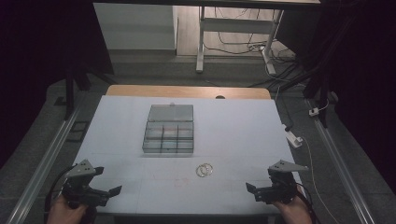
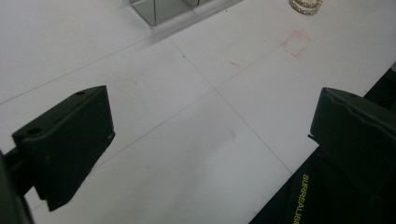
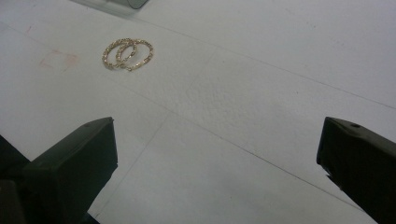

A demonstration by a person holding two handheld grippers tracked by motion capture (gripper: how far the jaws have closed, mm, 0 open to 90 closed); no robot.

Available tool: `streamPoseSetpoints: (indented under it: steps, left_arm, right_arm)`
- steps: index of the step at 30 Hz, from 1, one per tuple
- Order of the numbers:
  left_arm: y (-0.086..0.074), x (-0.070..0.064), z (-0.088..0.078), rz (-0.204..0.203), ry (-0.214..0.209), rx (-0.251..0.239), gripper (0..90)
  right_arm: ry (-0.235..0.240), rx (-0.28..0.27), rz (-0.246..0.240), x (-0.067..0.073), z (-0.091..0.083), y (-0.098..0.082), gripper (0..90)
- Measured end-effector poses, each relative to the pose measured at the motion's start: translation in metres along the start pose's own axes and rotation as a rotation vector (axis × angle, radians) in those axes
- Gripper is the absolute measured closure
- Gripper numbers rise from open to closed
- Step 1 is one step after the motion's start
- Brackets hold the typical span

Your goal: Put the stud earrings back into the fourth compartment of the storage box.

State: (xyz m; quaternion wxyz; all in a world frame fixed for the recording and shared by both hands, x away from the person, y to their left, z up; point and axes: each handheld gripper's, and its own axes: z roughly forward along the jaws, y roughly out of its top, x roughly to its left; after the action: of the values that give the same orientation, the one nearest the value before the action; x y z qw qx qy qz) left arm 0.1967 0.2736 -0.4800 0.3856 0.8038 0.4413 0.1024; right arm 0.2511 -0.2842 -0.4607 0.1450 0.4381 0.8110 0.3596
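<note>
Left claw (image 1: 108, 184) sits at the near-left corner of the white table (image 1: 243, 126), held in a hand (image 1: 65, 212) coming in from the bottom edge. Its jaws stand wide apart, nothing between them; in the left gripper view only bare table surface lies in the gap. Right claw (image 1: 252, 191) sits at the near-right corner, also in a hand (image 1: 294, 212), jaws wide apart and empty too, pointing inward toward the table's middle.

Two gold rings (image 1: 204, 170) lie flat on the table, overlapping each other, on the near half a bit right of centre. They are between the two claws but closer to the right one, and apart from both. In the right gripper view the rings (image 3: 127, 54) lie ahead and to the left of the open jaws, well clear of them. In the left gripper view the rings (image 2: 306, 4) are cut by the top edge, far off.

A clear compartment box (image 1: 169, 130) sits mid-table just beyond the rings, lid open and tipped back. Contents of the compartments too small to tell. Faint red marks (image 2: 295, 43) on the table surface near the rings. A sleeve with yellow lettering (image 2: 303, 198) shows at the near edge in the left gripper view.
</note>
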Motion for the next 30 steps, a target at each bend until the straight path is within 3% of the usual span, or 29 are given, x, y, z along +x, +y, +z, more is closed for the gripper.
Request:
streamPoseSetpoints:
  steps: [15,27,30]
  left_arm:
    - [0.000,0.000,0.001,-0.001,-0.004,0.012,0.0]
    - [0.000,0.000,0.002,0.006,-0.005,0.020,0.0]
    - [0.000,0.000,0.002,0.007,-0.006,0.023,0.0]
  right_arm:
    - [0.027,-0.023,-0.041,0.007,0.001,0.005,0.0]
    - [0.130,-0.032,-0.080,0.012,0.008,0.013,0.0]
    - [0.134,0.000,-0.139,0.015,0.013,0.016,0.0]
